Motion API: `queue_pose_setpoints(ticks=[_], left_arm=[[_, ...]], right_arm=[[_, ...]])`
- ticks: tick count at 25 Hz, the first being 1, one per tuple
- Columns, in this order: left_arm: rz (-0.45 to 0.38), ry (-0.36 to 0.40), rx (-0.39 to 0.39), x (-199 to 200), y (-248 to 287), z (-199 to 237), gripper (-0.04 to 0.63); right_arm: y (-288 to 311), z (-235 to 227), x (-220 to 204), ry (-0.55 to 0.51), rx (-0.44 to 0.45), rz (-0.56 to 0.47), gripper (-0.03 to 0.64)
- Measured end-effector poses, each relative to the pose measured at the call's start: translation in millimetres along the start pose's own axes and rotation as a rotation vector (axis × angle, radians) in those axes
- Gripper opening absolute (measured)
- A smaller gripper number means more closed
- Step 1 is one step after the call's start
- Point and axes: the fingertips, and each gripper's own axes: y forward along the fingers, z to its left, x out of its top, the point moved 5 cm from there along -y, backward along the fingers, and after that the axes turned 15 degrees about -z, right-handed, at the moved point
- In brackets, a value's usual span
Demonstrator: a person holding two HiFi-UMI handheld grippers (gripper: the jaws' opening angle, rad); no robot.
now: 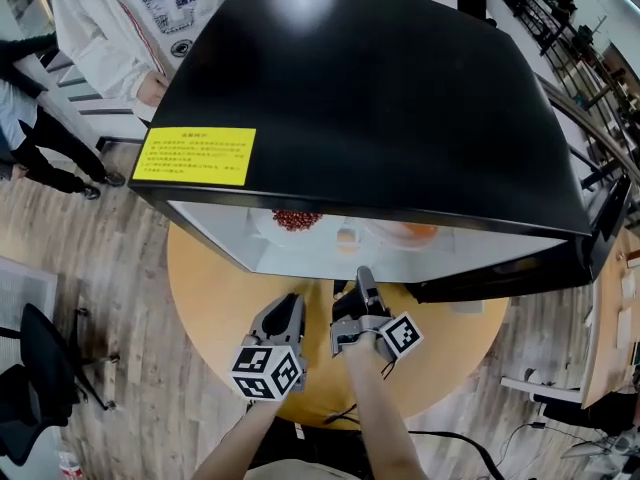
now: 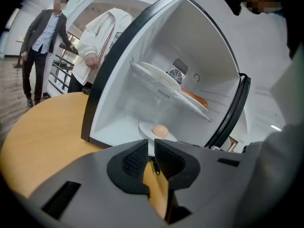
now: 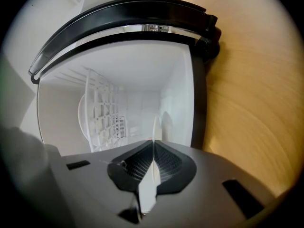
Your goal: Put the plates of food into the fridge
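Note:
A black mini fridge (image 1: 380, 98) stands open on the round wooden table (image 1: 215, 288). My right gripper (image 1: 365, 276) (image 3: 153, 148) is shut on the rim of a white plate (image 3: 155, 127), seen edge-on, and reaches into the fridge mouth. That plate (image 2: 148, 128) carries a small egg-like food (image 2: 160, 130) (image 1: 346, 235) and rests low in the fridge. My left gripper (image 1: 292, 306) (image 2: 151, 151) hangs just outside the opening, its jaws a narrow slit apart with nothing between them. On the wire shelf (image 2: 161, 80) sit a plate of red food (image 1: 297, 220) and a plate of orange food (image 1: 418, 232) (image 2: 194, 99).
The fridge door (image 1: 520, 273) (image 2: 235, 108) stands open at the right. Two people (image 2: 45, 37) (image 2: 102, 37) stand behind the table's far left side. A black chair (image 1: 40, 368) is on the floor at the left. Cables lie by the table's near edge (image 1: 345, 413).

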Motion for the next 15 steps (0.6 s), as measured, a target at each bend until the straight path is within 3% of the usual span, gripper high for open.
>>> queue_pose_setpoints(ticks=[11, 15], left_arm=[[0.02, 0.025, 0.019, -7, -13, 1, 0.037], [0.019, 0.045, 0.021, -8, -16, 3, 0.037]], right_arm=[[12, -4, -4, -0.083, -0.132, -0.012, 0.018], [15, -3, -6, -0.166, -0.19, -0.012, 0.018]])
